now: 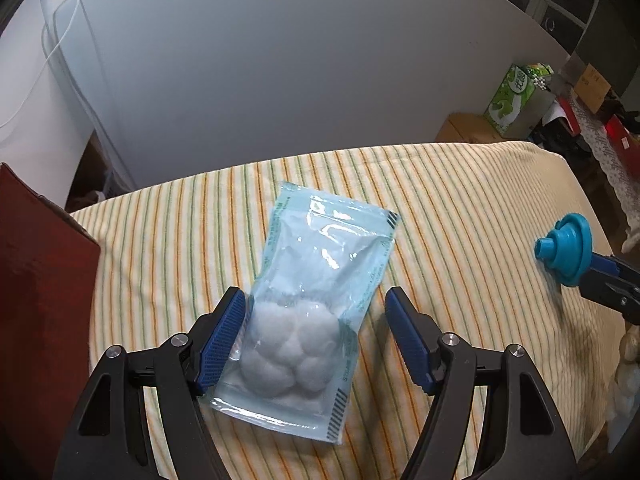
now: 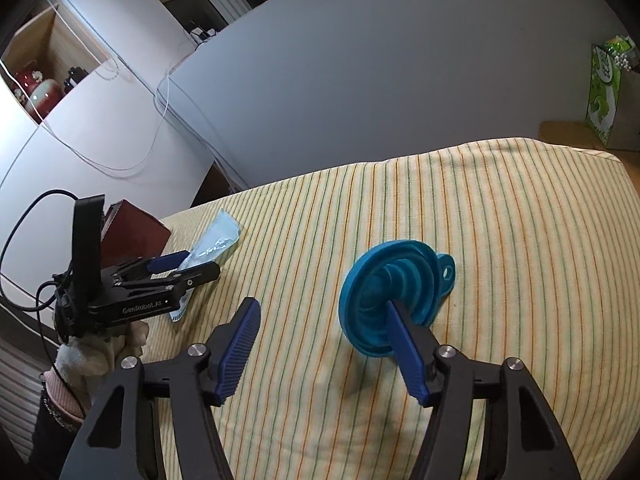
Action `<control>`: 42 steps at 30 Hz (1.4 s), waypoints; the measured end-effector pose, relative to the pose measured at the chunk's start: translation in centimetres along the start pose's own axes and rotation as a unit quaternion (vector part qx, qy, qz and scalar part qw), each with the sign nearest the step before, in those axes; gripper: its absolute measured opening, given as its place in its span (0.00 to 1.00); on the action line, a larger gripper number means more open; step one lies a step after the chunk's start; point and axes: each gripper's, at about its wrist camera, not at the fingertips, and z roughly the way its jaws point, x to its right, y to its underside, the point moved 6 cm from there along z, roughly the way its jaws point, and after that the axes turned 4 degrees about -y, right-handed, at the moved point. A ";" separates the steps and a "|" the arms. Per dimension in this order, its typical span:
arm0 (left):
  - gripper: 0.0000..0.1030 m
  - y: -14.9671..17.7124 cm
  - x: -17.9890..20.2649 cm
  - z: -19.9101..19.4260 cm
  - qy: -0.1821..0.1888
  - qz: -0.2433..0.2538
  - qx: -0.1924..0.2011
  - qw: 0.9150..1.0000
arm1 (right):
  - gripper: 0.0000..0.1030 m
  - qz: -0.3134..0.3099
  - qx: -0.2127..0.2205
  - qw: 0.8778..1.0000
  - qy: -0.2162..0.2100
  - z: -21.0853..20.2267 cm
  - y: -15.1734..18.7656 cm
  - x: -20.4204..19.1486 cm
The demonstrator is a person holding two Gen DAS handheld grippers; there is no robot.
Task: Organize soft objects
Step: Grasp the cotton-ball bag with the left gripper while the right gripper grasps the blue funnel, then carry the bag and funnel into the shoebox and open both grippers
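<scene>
A clear pouch of cotton balls (image 1: 306, 308) lies flat on the striped cloth (image 1: 460, 216) covering the counter, its sealed end pointing away and slightly to the right. The left gripper (image 1: 316, 312) stands with its jaws wide, straddling the near half of the pouch: the left blue pad (image 1: 224, 340) sits against the pouch's left edge, beside the white cotton, while the right pad is just clear of its right edge. The jaws are not pressed on it.

To the right, well apart from the pouch, a blue collapsible funnel (image 2: 394, 300) stands tilted on its side on the cloth, its hanging loop toward the far right. The right gripper (image 2: 324, 332) also has its jaws wide; its right finger (image 2: 406, 350) lies against the funnel's rim, the left finger far off it, so nothing is clamped.

A dark red box (image 1: 44, 300) sits at the left edge of the counter, near the left gripper.
</scene>
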 end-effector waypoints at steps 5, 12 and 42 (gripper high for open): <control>0.70 0.4 0.1 -0.2 -0.004 0.004 0.005 1.000 | 0.48 0.003 -0.005 1.000 0.009 0.7 -0.1 0.0; 0.52 0.3 -0.1 -0.3 -0.018 0.014 0.015 1.000 | 0.32 0.000 -0.013 1.000 0.027 1.4 0.1 0.5; 0.38 4.5 -0.2 -5.9 0.025 -0.035 0.059 0.997 | 0.09 0.018 0.042 0.999 0.020 -5.8 2.3 1.5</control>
